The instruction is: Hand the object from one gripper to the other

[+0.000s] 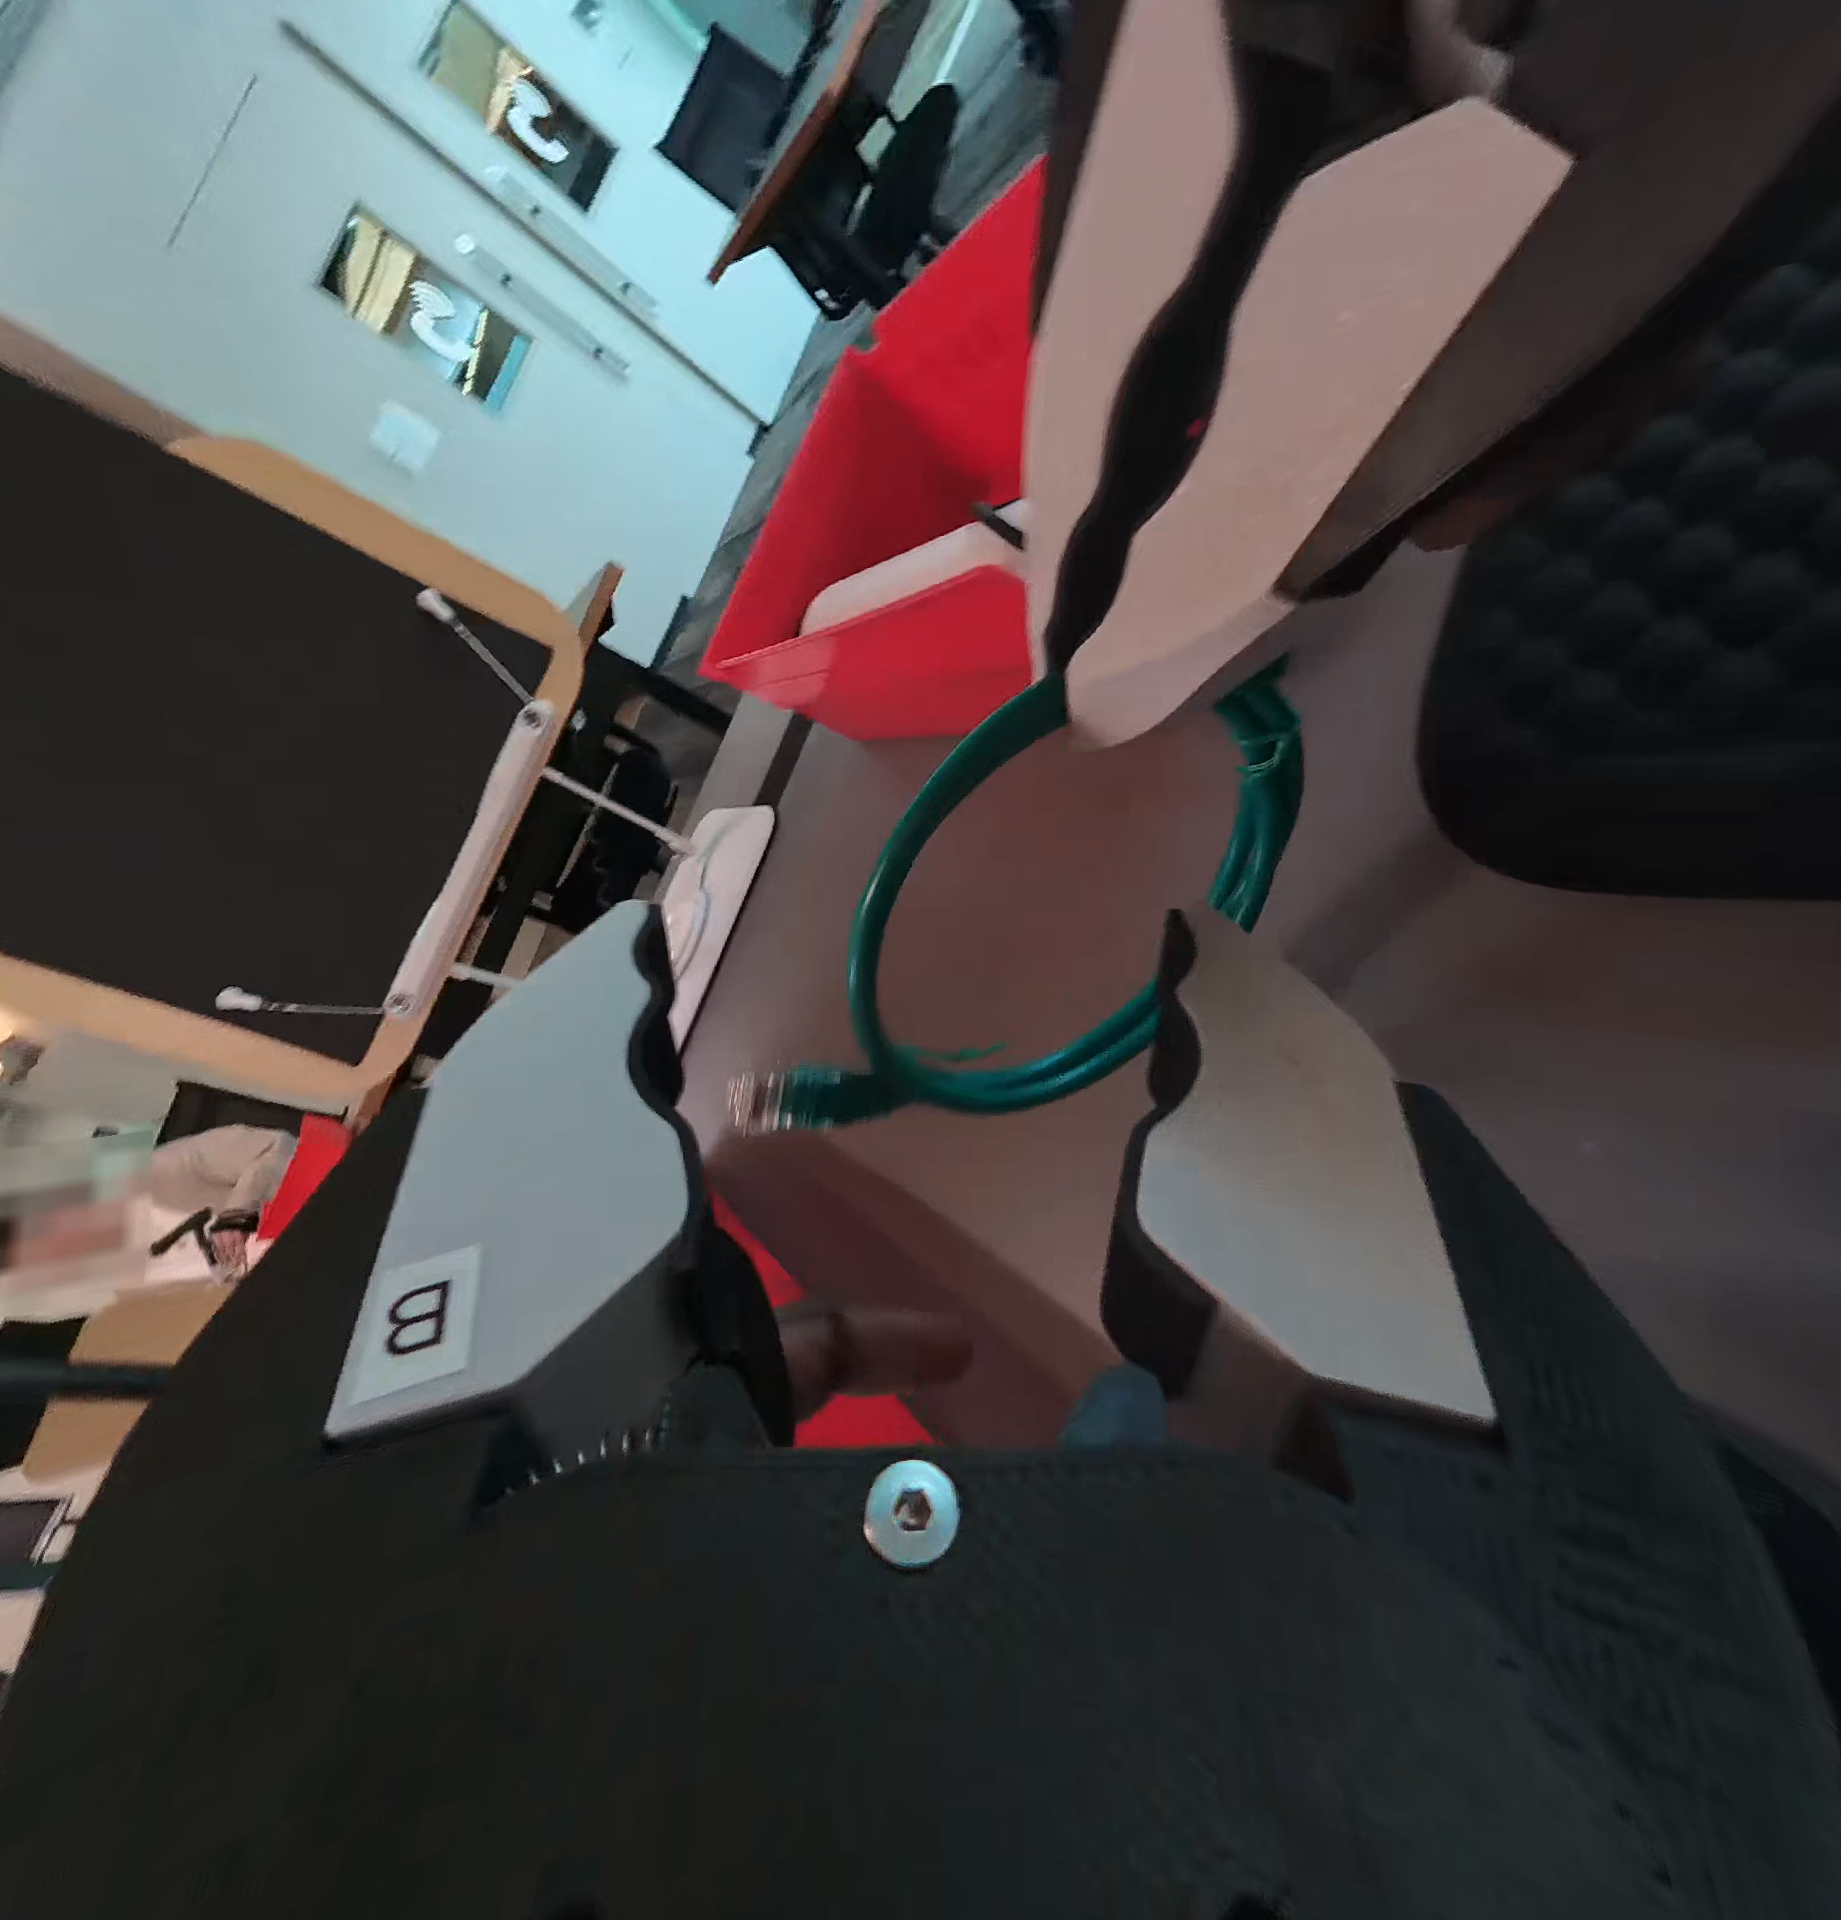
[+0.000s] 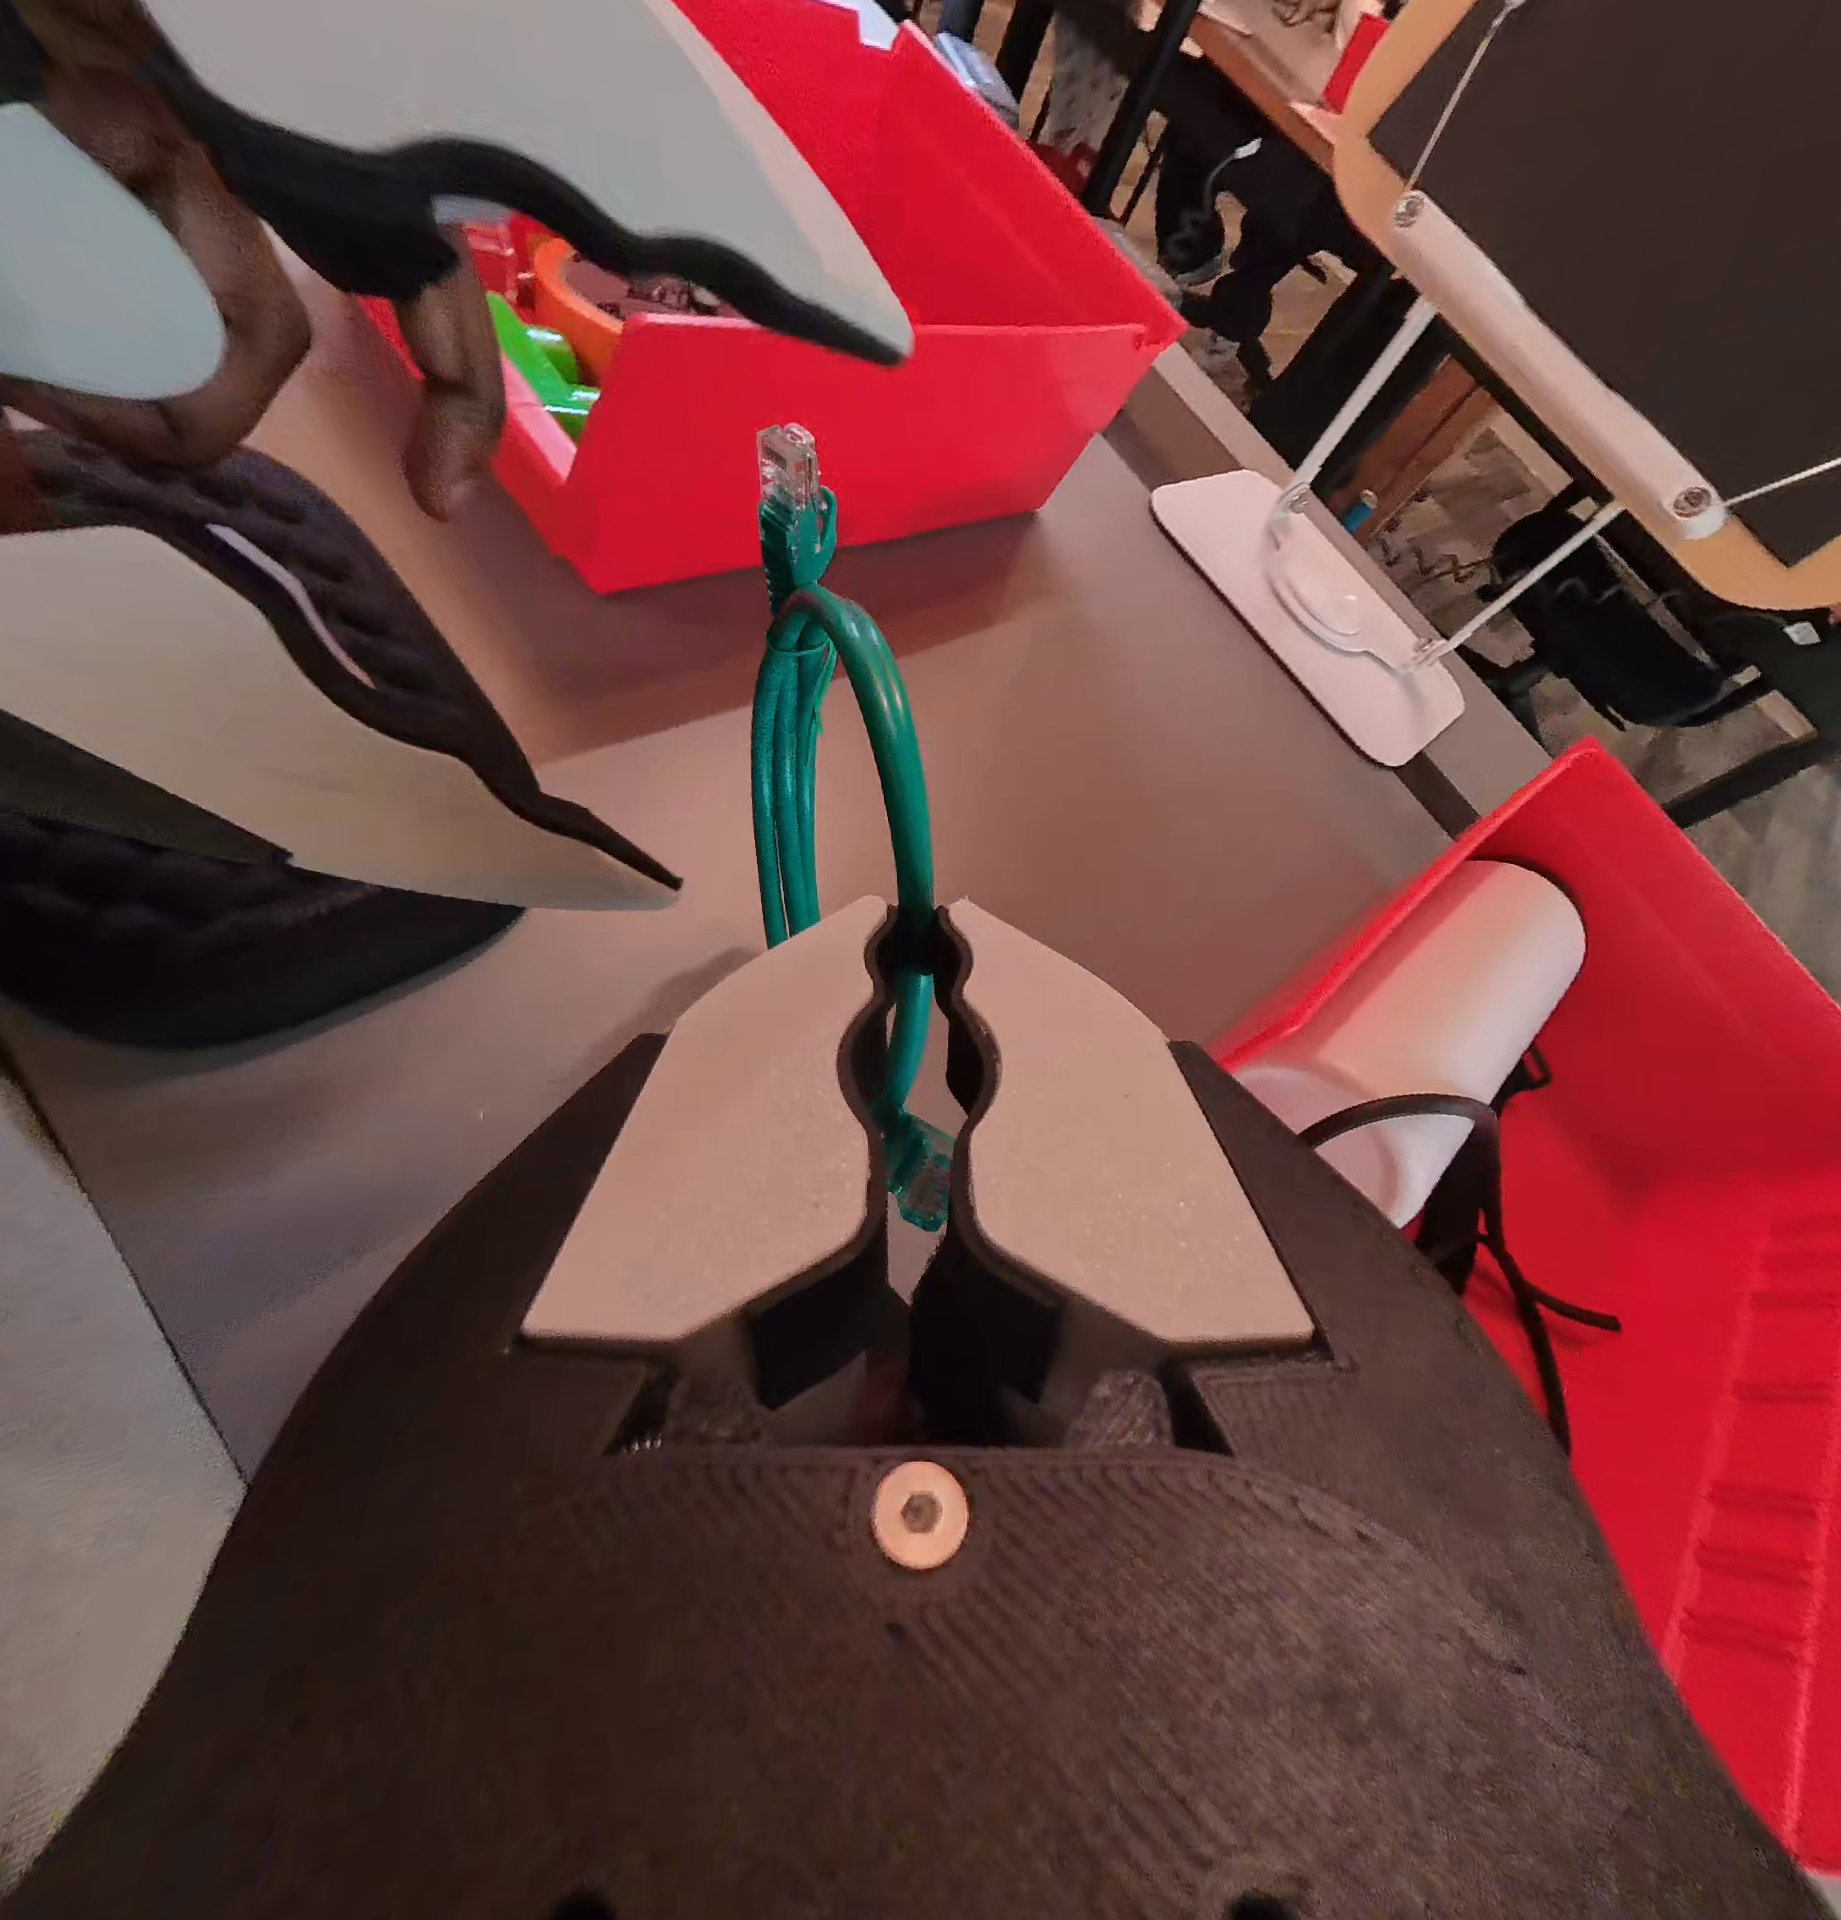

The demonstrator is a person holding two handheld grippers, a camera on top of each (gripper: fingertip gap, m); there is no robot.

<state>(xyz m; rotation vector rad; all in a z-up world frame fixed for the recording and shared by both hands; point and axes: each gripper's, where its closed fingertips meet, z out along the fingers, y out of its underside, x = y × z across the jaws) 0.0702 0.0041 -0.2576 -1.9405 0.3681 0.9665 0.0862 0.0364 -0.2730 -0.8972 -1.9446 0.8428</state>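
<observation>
The right gripper (image 2: 918, 914) fingers pinch the cable (image 2: 791, 748), while the left gripper (image 1: 911, 997), fingers spread at nine o'clock, hasn't taken it, so the handover remains.

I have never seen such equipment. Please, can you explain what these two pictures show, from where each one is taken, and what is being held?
These are two hand-held tools, each a two-finger gripper with a camera looking forward along its fingers. A person holds one in each hand.

The right wrist view looks over the right gripper. Its jaws are shut on a green network cable, coiled into a bundle, with a clear plug at the top. The left gripper shows at the left, wide open, near the cable.

The left wrist view looks over that open left gripper. The cable hangs in front of it from the right gripper above; one loop lies against a finger, but nothing is clamped.

On the brown table stand a red bin with colourful items, a white lamp base, and a dark cushion. Another red bin holds a white roll.
</observation>
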